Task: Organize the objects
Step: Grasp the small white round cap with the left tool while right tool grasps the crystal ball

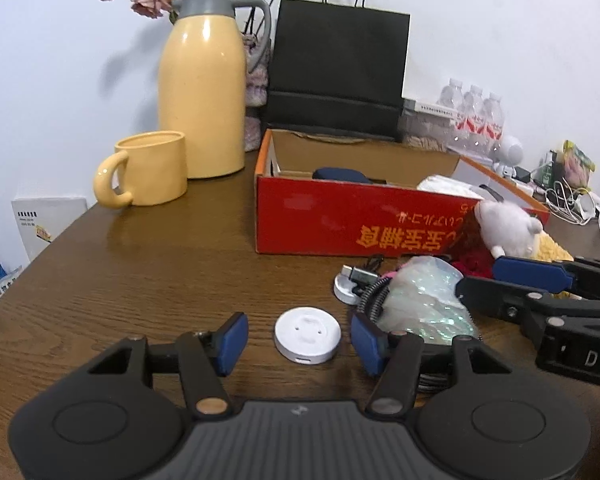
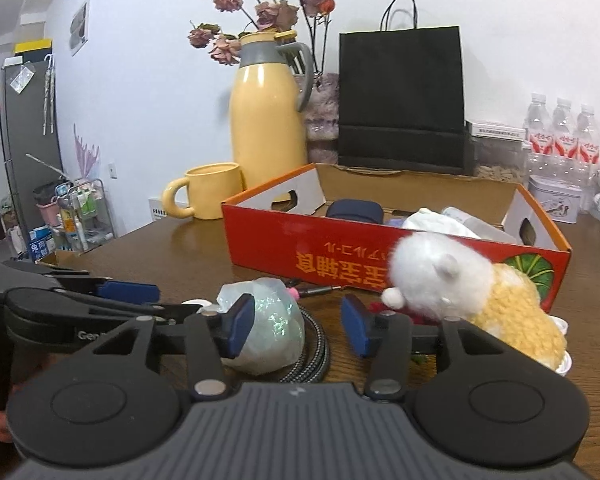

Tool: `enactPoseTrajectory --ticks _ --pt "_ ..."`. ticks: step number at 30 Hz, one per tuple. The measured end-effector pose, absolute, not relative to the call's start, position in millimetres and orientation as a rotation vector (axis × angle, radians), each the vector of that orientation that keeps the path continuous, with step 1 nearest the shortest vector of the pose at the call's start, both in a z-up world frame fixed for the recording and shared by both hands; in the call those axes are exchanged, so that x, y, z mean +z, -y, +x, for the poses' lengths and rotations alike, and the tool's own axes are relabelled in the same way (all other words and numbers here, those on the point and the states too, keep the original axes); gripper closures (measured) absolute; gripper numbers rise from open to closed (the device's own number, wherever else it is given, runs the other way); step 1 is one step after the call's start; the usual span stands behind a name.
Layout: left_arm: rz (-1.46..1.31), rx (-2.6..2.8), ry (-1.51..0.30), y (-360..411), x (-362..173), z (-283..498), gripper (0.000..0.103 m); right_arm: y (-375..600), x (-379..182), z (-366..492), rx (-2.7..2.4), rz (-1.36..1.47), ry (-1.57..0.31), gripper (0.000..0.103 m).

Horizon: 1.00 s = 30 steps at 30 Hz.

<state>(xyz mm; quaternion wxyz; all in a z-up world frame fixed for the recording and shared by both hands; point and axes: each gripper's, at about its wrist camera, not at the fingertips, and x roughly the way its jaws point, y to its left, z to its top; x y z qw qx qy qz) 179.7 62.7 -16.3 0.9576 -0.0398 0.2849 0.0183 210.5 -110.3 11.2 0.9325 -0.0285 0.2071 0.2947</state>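
My left gripper [image 1: 300, 340] stands open low over the brown table, with a white round puck [image 1: 307, 338] lying between its blue pads and untouched by them. Just right of it lie an iridescent plastic bag [image 1: 428, 296], a braided cable [image 1: 370, 296] and a second white puck [image 1: 346, 286] with a plug on it. My right gripper [image 2: 298, 330] is open too, hovering over the bag [image 2: 268, 320] and cable [image 2: 316, 352]; it pinches nothing. A white and yellow plush toy [image 2: 440, 276] leans against the red cardboard box [image 2: 300, 240], which holds a dark case and white items.
Behind the box [image 1: 340, 220] stand a yellow thermos [image 1: 202, 92], a yellow mug [image 1: 152, 174], a black paper bag [image 1: 340, 68] and water bottles [image 1: 474, 116]. Loose white cables [image 1: 572, 200] lie at the far right. The table's edge runs along the left.
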Motion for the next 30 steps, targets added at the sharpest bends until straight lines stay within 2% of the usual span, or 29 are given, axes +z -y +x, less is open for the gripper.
enactPoseTrajectory --ticks 4,6,11,16,24,30 --pt "-0.090 0.031 -0.609 -63 -20 185 0.052 107 10 210 0.623 -0.055 -0.428 0.052" --pt "-0.095 0.008 -0.622 -62 -21 186 0.067 107 10 210 0.632 -0.051 -0.428 0.051" --pt "-0.087 0.017 -0.594 -60 -19 181 0.068 106 9 210 0.637 -0.047 -0.431 0.045" --pt "-0.115 0.091 -0.540 -69 -13 169 0.068 104 8 208 0.650 -0.051 -0.429 0.042" --pt "-0.143 0.119 -0.527 -90 -12 152 0.068 102 10 203 0.669 -0.066 -0.410 0.029" --pt "-0.135 0.097 -0.535 -88 -13 152 0.067 96 9 202 0.665 -0.087 -0.419 0.028"
